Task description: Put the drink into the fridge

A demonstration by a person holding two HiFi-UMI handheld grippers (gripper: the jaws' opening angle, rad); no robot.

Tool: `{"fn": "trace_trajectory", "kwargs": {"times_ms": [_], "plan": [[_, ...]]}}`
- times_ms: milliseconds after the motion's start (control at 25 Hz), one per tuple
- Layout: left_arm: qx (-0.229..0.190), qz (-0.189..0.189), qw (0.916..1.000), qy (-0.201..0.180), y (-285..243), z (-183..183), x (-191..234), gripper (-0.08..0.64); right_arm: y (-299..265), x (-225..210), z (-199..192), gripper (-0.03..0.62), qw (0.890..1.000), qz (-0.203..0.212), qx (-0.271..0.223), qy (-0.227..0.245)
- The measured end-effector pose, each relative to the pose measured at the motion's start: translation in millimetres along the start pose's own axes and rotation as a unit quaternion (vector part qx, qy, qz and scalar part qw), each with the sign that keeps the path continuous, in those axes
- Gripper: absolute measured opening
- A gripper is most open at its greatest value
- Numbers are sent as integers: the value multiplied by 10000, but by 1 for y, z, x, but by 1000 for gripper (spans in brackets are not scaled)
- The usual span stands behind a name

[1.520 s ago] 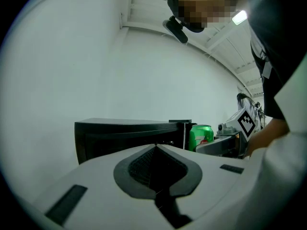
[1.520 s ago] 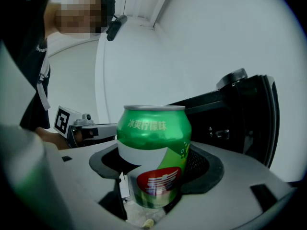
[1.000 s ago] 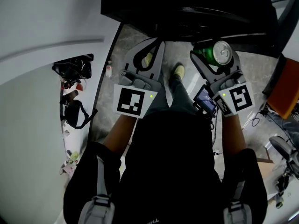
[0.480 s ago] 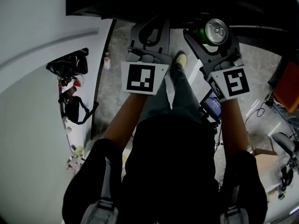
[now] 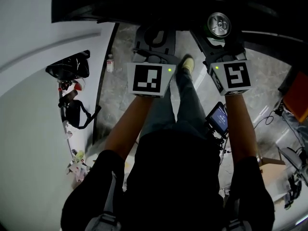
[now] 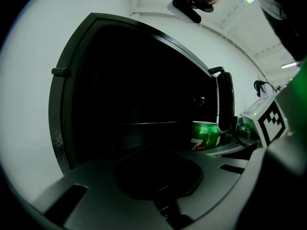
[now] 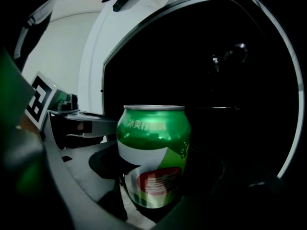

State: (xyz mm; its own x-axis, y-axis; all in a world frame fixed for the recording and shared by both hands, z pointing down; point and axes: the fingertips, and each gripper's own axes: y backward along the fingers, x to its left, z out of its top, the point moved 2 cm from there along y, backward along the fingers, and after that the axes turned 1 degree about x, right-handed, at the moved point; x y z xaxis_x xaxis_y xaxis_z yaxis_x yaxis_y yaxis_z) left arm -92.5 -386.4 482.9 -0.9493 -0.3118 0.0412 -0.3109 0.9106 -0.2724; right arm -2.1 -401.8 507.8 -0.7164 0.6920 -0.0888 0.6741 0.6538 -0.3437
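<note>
A green soda can (image 5: 219, 24) stands upright between the jaws of my right gripper (image 5: 219, 31), which is shut on it. The right gripper view has the can (image 7: 153, 155) filling the middle, held low on its body by the right gripper (image 7: 153, 181). Right ahead is the fridge (image 5: 159, 4), open, with a black interior (image 7: 216, 80). My left gripper (image 5: 155, 35) is level with the right one and shut on nothing. From the left gripper view (image 6: 158, 155) the can (image 6: 206, 135) shows off to the right, in front of the dark fridge opening (image 6: 144, 95).
A white surface (image 5: 38, 81) runs along the left, with a black bag (image 5: 70, 69) and small clutter beside it. The person's shoe (image 5: 186, 62) is on the grey floor below the grippers. A small screen (image 5: 217, 119) hangs at the waist. An orange object (image 5: 296, 100) sits at the right.
Both grippers have moved forward and up toward the fridge. The can, still held, now sits at the edge of the dark opening.
</note>
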Motion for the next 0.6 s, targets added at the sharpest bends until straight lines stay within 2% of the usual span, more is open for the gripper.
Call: {"fn": "trace_trajectory", "kwargs": {"times_ms": [200,440,600], "plan": [[219,27,9998,-38,-2,-8,2,11,-17,-17,-12,341,9993,-364,-54,81],[158,132,9997,99,-7,-11,1,11,-37,-39,-27,341,9973,-736,-5,47],[282,195,9994,-44,-14,-18,4,11,-49,-50,-30,341,9959,-897,-44,44]]}}
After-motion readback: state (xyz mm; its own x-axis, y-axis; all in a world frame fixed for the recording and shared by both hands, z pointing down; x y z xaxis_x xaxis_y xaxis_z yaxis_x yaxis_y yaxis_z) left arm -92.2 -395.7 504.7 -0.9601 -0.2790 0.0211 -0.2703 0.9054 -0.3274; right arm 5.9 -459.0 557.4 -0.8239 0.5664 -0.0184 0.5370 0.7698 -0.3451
